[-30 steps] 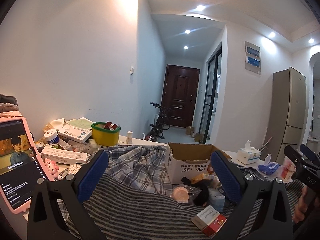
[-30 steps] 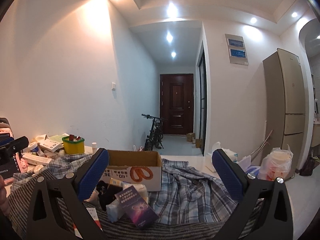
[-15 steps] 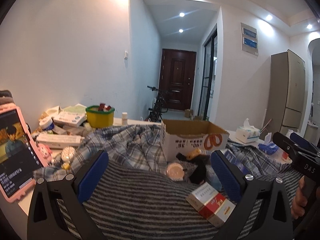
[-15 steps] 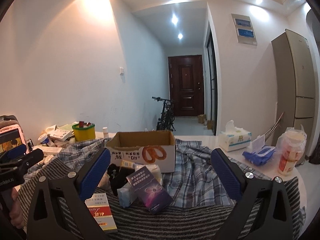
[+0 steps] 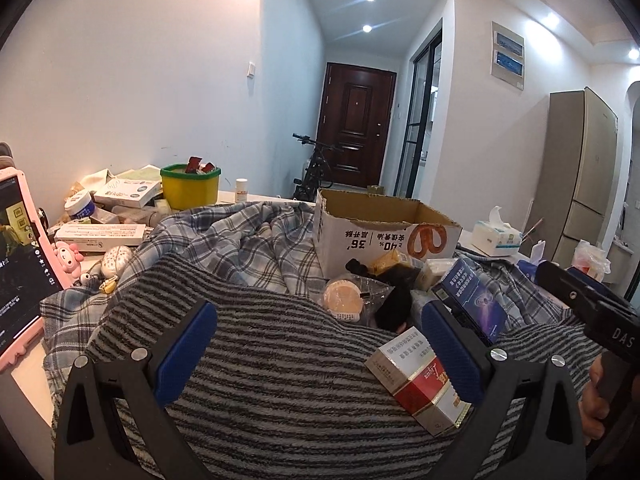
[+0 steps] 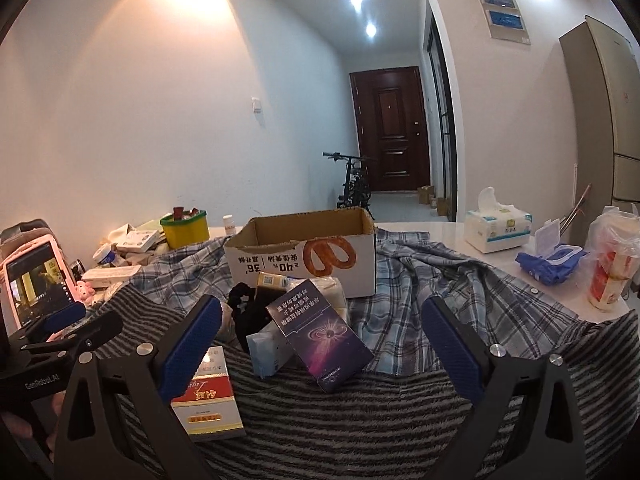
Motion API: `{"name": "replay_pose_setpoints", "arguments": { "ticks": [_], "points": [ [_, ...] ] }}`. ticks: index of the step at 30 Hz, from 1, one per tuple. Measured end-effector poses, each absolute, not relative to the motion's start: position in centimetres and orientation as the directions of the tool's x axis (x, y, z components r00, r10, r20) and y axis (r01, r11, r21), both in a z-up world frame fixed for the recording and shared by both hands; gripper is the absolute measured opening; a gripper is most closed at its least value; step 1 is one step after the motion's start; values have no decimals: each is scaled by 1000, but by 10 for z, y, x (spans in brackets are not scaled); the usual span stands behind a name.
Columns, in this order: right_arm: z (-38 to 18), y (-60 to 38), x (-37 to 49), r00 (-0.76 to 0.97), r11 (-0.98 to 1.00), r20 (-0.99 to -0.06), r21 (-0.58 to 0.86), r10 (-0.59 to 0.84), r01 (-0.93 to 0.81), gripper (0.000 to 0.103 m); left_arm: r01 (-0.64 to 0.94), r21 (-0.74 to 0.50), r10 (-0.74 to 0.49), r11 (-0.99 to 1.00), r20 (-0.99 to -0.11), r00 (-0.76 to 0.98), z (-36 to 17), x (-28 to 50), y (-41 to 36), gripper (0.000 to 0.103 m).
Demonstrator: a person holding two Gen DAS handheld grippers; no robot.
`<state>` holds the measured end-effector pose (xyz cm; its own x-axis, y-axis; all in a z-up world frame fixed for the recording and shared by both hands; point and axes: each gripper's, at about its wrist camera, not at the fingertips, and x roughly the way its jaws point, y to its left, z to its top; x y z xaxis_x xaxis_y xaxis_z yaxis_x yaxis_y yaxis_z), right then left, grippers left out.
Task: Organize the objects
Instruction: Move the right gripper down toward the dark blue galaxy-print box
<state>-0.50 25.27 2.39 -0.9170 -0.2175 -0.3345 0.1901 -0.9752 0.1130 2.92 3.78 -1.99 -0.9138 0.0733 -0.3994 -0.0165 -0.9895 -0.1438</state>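
Observation:
An open cardboard box (image 5: pixel 384 232) (image 6: pixel 304 252) with a pretzel print stands on a table covered by a plaid cloth (image 5: pixel 248 244) and a striped cloth (image 5: pixel 280 380). In front of it lie a red and white carton (image 5: pixel 420 380) (image 6: pixel 208 392), a dark purple box (image 5: pixel 472 300) (image 6: pixel 324 332), a round compact (image 5: pixel 344 298), a black item (image 5: pixel 394 306) and small white packs. My left gripper (image 5: pixel 320 356) is open and empty above the striped cloth, left of the carton. My right gripper (image 6: pixel 320 356) is open and empty just before the purple box.
At the left stand a pink tablet (image 5: pixel 20 268), medicine boxes (image 5: pixel 128 194) and a yellow tub with a green rim (image 5: pixel 190 186). At the right are a tissue box (image 6: pixel 498 230), a blue wipes pack (image 6: pixel 554 258) and a bagged container (image 6: pixel 612 264).
Both grippers have tilted downward and come closer to the table, so the carton, purple box and other items now show lower and larger in view. Both stay open.

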Motion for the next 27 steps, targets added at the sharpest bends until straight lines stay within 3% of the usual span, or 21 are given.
{"name": "replay_pose_setpoints", "arguments": {
  "ticks": [5,8,12,27],
  "points": [
    [28,251,-21,-892,-971,-384,116,-238,209,97,-4,-129,55,-992,-390,-919,-16,26,36,103],
    [24,242,-37,-863,-985,-477,33,-166,172,95,8,-130,45,-991,-394,-918,-19,23,34,103],
    [15,237,-46,-826,-973,-520,49,-217,224,94,-6,-160,74,-987,-425,-902,-25,18,34,103],
    [22,240,-47,-854,-981,-490,14,-177,195,94,-1,-154,68,-988,-427,-902,-25,21,29,103]
  ]
}}
